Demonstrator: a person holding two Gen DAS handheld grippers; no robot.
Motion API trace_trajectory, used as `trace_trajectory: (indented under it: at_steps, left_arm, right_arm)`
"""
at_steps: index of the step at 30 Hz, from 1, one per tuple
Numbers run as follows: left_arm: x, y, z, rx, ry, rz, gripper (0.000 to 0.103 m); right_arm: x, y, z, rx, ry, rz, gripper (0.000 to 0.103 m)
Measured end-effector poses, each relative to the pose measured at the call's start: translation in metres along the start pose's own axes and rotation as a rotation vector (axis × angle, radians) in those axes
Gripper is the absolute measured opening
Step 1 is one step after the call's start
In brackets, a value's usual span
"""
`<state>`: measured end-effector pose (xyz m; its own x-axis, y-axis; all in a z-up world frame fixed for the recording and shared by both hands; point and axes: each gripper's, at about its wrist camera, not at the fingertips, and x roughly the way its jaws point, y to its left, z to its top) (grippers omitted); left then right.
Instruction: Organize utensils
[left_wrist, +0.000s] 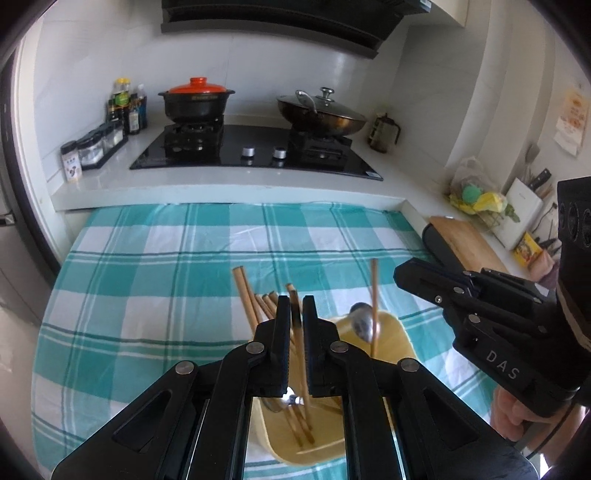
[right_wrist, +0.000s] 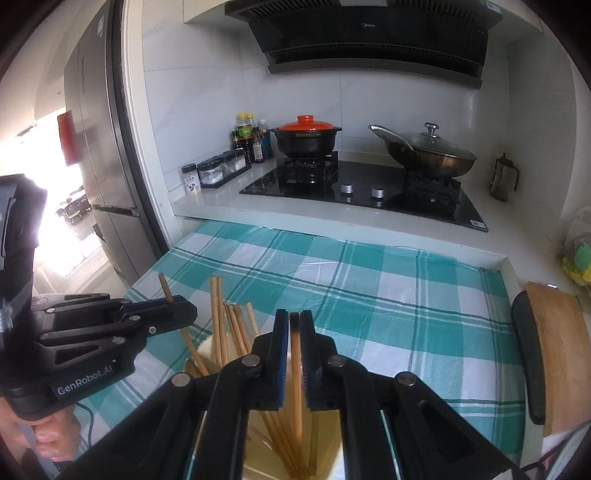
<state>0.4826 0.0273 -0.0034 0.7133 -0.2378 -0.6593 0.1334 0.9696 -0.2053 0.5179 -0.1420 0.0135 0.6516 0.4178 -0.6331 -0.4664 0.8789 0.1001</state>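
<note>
A yellow utensil holder (left_wrist: 391, 334) stands on the checked cloth and holds several wooden chopsticks (left_wrist: 248, 295) and a metal spoon (left_wrist: 362, 322). My left gripper (left_wrist: 295, 310) is above the holder, shut on one chopstick (left_wrist: 301, 354) whose lower end reaches into the holder. My right gripper (right_wrist: 294, 325) is also above the holder (right_wrist: 207, 349), shut on another chopstick (right_wrist: 295, 369). In the left wrist view the right gripper (left_wrist: 406, 275) is at right, with its chopstick (left_wrist: 373, 295) hanging down. In the right wrist view the left gripper (right_wrist: 183, 310) is at left.
The teal and white checked cloth (left_wrist: 166, 258) covers the table. Behind it is a counter with a gas hob (left_wrist: 255, 147), a red-lidded pot (left_wrist: 197, 99), a wok (left_wrist: 321, 112) and spice jars (left_wrist: 96, 144). A wooden cutting board (right_wrist: 557, 350) lies at right.
</note>
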Motion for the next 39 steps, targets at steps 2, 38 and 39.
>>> trace_trajectory:
  at_steps: [2, 38, 39]
  left_arm:
    - [-0.006, 0.003, 0.0, -0.007, -0.013, 0.005, 0.033]
    - [-0.17, -0.054, -0.175, 0.051, -0.144, 0.33, 0.102]
    - [-0.172, -0.055, -0.177, 0.049, -0.143, 0.336, 0.102]
  right_arm:
    - [0.002, -0.005, 0.0, 0.034, -0.012, 0.027, 0.02]
    - [-0.218, 0.077, -0.172, 0.058, -0.179, -0.237, 0.102]
    - [-0.219, 0.08, -0.172, 0.055, -0.173, -0.23, 0.102]
